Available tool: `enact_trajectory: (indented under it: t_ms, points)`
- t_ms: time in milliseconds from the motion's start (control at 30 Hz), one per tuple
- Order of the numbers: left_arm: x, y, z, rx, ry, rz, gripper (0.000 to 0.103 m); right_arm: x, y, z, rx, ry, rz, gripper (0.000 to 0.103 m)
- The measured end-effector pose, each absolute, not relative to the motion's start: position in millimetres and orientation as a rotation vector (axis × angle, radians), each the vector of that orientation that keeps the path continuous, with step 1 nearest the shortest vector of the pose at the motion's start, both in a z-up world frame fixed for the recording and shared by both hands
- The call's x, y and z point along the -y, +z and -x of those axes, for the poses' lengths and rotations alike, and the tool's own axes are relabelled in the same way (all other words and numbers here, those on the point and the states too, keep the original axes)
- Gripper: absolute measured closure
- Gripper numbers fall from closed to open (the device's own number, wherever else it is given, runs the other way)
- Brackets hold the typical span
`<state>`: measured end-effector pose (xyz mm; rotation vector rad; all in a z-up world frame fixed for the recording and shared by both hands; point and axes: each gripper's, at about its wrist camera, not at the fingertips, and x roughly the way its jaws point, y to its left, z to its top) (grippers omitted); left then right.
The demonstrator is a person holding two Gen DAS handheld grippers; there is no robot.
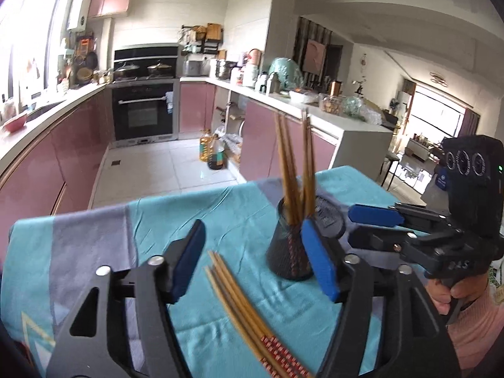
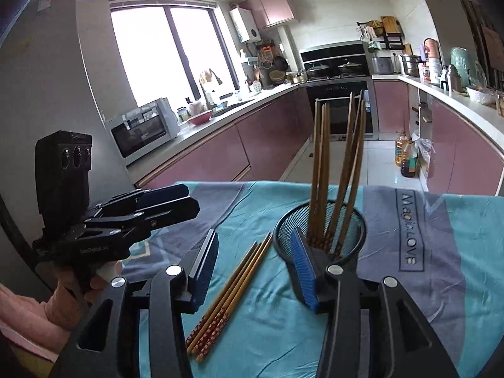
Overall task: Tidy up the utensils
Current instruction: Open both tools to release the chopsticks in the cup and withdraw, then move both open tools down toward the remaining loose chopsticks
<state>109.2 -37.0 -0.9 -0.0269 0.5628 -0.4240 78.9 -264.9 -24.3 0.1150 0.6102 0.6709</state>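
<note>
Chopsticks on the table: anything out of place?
Yes. Several chopsticks lie loose on the cloth beside the mesh holder, while the others stand inside it. Nothing spilled or broken.

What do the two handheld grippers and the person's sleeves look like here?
Both grippers are black, angular frames with silver round bolt heads and flat blue pads on the fingers. The left gripper and the right gripper each carry a black boxy camera module with three round lenses on top, above a pistol-style handle. The right one's module shows a small green light. The person wears pink sleeves.
</note>
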Motion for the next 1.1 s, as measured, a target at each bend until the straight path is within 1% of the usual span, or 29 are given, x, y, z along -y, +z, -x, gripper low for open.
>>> enact_trajectory:
  t_ms: [100, 167, 300, 433, 767, 1100]
  points:
    - [23, -25, -101, -0.623, -0.380, 0.019, 0.028, 249, -49, -76, -0.685, 0.688, -0.097, 0.057]
    - [15, -42, -99, -0.660, -0.339, 0.015, 0.014, 240, -67, -79, -0.745, 0.689, -0.105, 0.057]
    - [6, -72, -93, -0.732, -0.278, 0.004, 0.014, 222, -92, -83, -0.821, 0.673, -0.082, 0.057]
    - [-1, -92, -88, -0.773, -0.247, -0.004, 0.014, 208, -103, -86, -0.855, 0.659, -0.058, 0.057]
    - [15, -104, -102, -0.846, -0.213, -0.018, 0.017, 194, -111, -84, -0.859, 0.615, -0.011, 0.057]
    - [18, -111, -104, -0.866, -0.208, -0.021, 0.020, 192, -115, -86, -0.862, 0.597, 0.007, 0.057]
